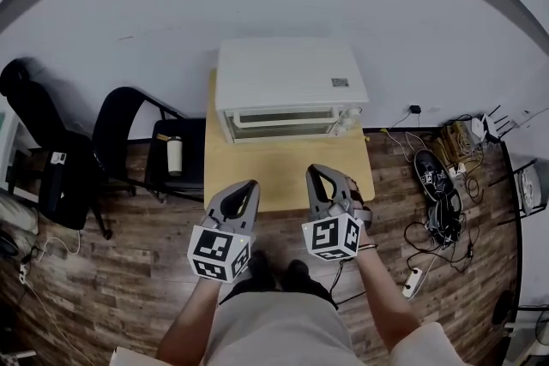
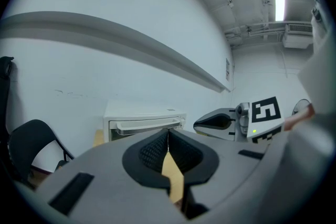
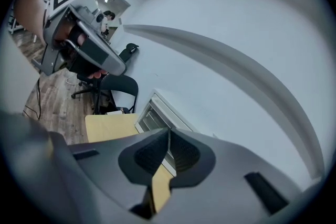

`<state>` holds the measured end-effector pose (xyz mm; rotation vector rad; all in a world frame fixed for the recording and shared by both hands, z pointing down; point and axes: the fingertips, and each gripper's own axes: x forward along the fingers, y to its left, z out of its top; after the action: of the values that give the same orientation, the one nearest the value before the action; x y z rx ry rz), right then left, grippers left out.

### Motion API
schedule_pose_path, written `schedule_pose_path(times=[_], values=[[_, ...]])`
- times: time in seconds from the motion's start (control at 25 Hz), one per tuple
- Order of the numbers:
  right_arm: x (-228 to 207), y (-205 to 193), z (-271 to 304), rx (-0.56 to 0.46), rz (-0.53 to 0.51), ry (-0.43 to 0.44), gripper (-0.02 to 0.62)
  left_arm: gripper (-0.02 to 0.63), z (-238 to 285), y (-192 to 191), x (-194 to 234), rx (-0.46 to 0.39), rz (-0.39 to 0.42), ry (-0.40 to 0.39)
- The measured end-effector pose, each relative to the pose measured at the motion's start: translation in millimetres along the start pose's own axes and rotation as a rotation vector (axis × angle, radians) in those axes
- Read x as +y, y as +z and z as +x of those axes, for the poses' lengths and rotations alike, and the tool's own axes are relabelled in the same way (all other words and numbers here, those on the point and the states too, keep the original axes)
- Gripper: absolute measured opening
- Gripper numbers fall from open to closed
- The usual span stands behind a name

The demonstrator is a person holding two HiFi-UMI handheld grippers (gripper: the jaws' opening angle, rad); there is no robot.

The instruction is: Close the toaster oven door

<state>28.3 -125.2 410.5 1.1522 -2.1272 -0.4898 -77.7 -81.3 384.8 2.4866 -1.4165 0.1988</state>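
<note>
Wooden table (image 1: 283,176), white toaster oven (image 1: 292,81), door (image 1: 279,126) seemingly shut; left hand-held gripper (image 1: 250,185) and right hand-held gripper (image 1: 314,171) clenched, empty

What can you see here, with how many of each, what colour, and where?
white box-shaped toaster oven: one, white, back of table, door shut
light wooden table: one, tan, in front of the person
black chairs: two, black, left of table
pale cylindrical bottle: one, cream, on the chair beside the table
tangled dark cables: several, dark, floor right of table
white power strip: one, white, floor at right
left gripper: one, grey, jaws together, empty
right gripper: one, grey, jaws together, empty
</note>
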Motion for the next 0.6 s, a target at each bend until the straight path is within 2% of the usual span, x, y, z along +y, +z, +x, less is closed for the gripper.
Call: schedule_pose_path(times=[0.2,0.6], values=[[-11,10,-27,-0.048,0.108,0.019,0.000,0.009,1,6,-19,-0.011,0.000,0.022],[-24,18,-72,-0.149,0.357,0.132,-0.003,0.009,0,12,-63,-0.030,-0.012,0.068]])
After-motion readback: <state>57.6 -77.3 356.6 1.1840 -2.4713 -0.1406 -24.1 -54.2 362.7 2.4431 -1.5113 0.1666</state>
